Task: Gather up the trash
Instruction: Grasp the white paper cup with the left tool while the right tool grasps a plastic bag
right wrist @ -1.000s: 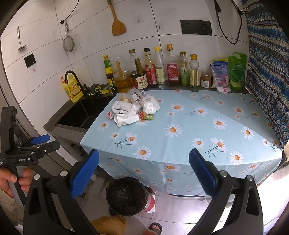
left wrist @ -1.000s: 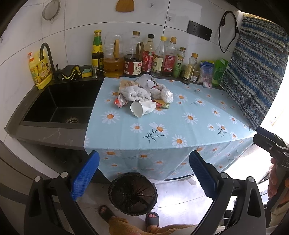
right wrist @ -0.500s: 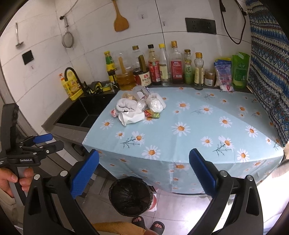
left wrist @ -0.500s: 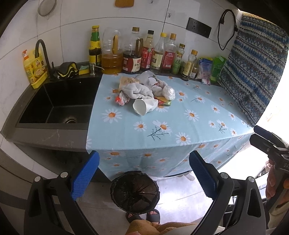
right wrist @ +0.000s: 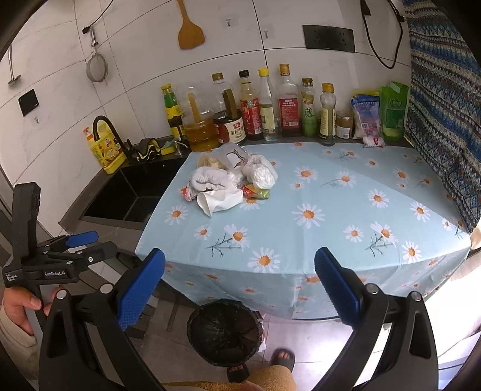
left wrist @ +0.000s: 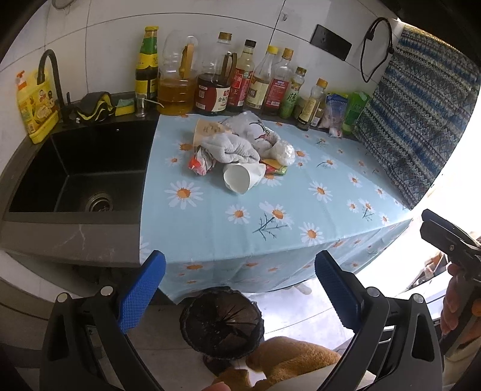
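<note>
trash pile (left wrist: 240,150): on daisy cloth, 12 o'clock of your grippers, white cup (left wrist: 242,178) on its side | bin (left wrist: 222,323): black-lined, 6 o'clock below table edge | left gripper (left wrist: 239,288), right gripper (right wrist: 239,288): jaws wide apart, holding nothing

**A tiled kitchen corner in bright side light**

White wall tiles (right wrist: 135,75) run behind a table (right wrist: 330,195) covered with a pale blue daisy-print cloth. A black sink (left wrist: 84,174) with a black tap (left wrist: 51,69) sits at its left end, set in a dark grey stone top. A row of bottles (right wrist: 264,108) stands along the wall. Above them hang a wooden spatula (right wrist: 190,28), a small strainer (right wrist: 96,67) and a black socket panel (right wrist: 328,38) with a cable (right wrist: 381,45) looped beside it. A blue patterned cloth (right wrist: 445,120) covers the right side. The floor (left wrist: 168,327) looks like pale tile, though it is partly hidden. Strong light (left wrist: 445,192), perhaps from a window, washes out the right edge.
</note>
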The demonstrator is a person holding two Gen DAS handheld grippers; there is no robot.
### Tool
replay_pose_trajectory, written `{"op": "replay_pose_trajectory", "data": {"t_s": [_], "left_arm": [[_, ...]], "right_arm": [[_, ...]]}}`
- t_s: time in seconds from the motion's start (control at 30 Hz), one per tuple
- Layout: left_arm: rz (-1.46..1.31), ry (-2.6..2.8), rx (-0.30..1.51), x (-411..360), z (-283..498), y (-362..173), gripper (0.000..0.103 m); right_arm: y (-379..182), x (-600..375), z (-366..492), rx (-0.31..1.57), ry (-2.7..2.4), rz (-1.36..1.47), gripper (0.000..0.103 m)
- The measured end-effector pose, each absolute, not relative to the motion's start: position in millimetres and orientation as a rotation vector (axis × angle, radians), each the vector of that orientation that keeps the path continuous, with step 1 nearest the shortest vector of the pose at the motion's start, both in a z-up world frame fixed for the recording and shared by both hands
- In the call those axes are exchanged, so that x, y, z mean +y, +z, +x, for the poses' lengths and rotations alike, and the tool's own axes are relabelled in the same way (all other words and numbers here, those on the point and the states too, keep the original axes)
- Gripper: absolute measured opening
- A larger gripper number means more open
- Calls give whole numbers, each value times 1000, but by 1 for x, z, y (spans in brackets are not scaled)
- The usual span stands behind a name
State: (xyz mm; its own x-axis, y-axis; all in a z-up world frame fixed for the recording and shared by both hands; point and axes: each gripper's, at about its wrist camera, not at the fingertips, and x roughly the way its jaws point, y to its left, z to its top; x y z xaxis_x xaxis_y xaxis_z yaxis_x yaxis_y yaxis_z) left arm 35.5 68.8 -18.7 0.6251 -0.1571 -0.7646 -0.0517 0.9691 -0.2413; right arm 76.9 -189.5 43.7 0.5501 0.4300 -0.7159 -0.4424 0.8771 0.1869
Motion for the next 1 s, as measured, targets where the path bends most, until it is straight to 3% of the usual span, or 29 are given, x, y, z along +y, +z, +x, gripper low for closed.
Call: {"op": "replay_pose_trajectory", "data": {"t_s": [0.4,0.7,1.0], "left_arm": [[-361,-96,902,84,98,-46,96],[-389,-97,970,82,173,-88,96],[-398,-95,1019,81,229,-125,95]], "right_arm": [[26,-164,163,873,615,-64,98],[-17,-149,259,996,701,-91,98],[-60,-124,327,1117,769,-126,81]]}}
